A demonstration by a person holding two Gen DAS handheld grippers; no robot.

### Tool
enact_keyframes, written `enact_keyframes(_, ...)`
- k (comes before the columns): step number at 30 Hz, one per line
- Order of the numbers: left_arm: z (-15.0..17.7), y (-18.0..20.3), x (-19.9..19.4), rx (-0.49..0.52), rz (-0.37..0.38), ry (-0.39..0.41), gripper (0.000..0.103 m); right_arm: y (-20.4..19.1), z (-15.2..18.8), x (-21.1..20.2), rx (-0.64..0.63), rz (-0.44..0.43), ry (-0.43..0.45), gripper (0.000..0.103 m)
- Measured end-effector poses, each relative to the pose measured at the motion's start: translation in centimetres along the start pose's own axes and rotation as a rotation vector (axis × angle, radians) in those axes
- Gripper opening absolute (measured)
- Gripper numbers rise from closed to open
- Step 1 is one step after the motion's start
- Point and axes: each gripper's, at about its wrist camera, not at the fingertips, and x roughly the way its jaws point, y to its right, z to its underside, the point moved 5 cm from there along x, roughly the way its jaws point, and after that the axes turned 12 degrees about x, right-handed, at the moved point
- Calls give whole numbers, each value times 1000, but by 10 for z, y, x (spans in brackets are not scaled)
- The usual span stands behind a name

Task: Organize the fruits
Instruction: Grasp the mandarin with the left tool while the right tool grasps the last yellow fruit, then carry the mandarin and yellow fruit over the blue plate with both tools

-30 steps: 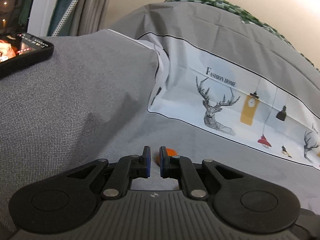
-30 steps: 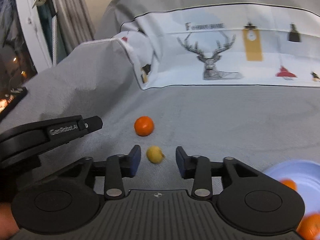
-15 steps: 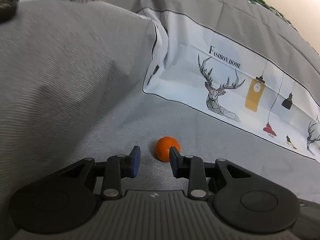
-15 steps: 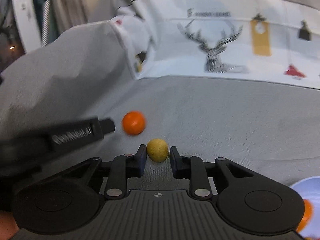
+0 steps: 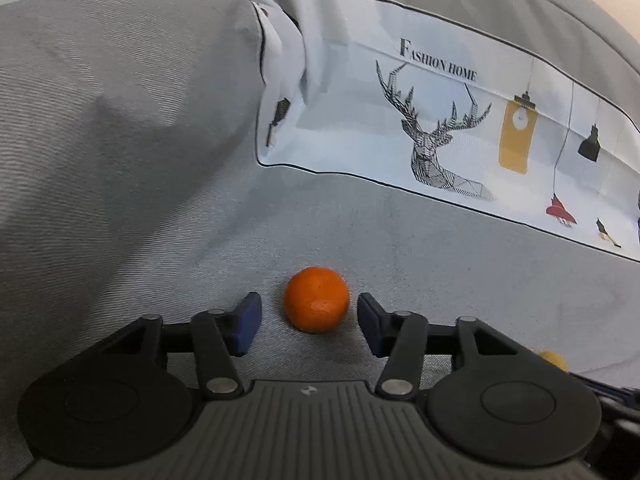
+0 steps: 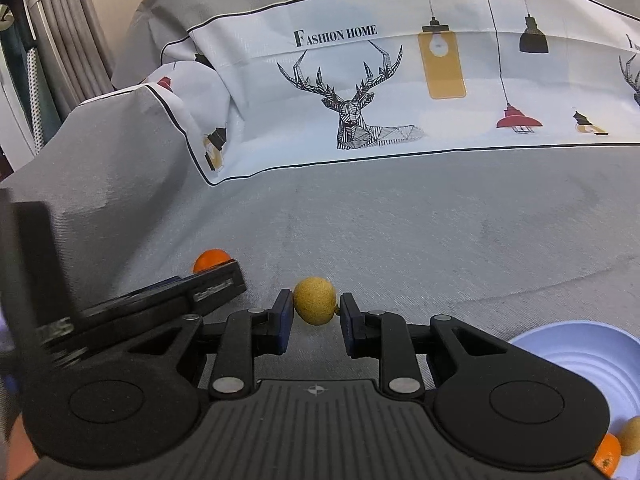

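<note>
Looking along the left gripper (image 5: 308, 322): its fingers (image 5: 248, 320) stand apart and are opening, with an orange mandarin (image 5: 317, 299) lying between the tips on the grey bed cover (image 5: 440, 264). Small gaps show on both sides of the fruit; neither pad touches it. Behind it the cover rises into a grey fold on the left, and a white band (image 5: 440, 120) printed with a deer head, hanging lamps and the words FASHION HOME runs across the back. A sliver of a yellow fruit (image 5: 554, 359) shows at the lower right, past the gripper body.

Right wrist view: the right gripper (image 6: 316, 316) has its fingers (image 6: 283, 316) drawn in close on the yellow fruit (image 6: 315, 300), a small round one with a rough, dull skin. The left pad touches it; the right pad sits against a small stub at its side. Fruit rests low, at the cover. The left gripper (image 6: 216, 284) reaches in from the left edge, blurred, partly covering the mandarin (image 6: 210, 260) beyond it. At the lower right corner sits a pale blue bowl (image 6: 568, 344), holding another orange fruit (image 6: 608, 456) and another yellow one (image 6: 632, 434) at its near edge. Grey curtains (image 6: 72, 40) hang at upper left.
</note>
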Motion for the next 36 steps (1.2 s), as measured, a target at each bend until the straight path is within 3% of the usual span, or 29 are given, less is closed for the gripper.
enact_keyframes(1,0,1,1,12,-2,-2,38,0,0,-3,-4,1,1,26)
enact_keyframes(11,6,6,-48,57,21,42,37,10,3,-63,-32,7,31,26)
enact_keyframes(22,16,38,-168,166,236,233,37,47,11,-188,-55,-29,178,26)
enact_keyframes(30,39,52,-212,164,321,200,37,94,43,-239,-43,33,217,26)
enact_keyframes(36,49,61,-225,211,328,188,37,113,48,-236,-13,49,219,26)
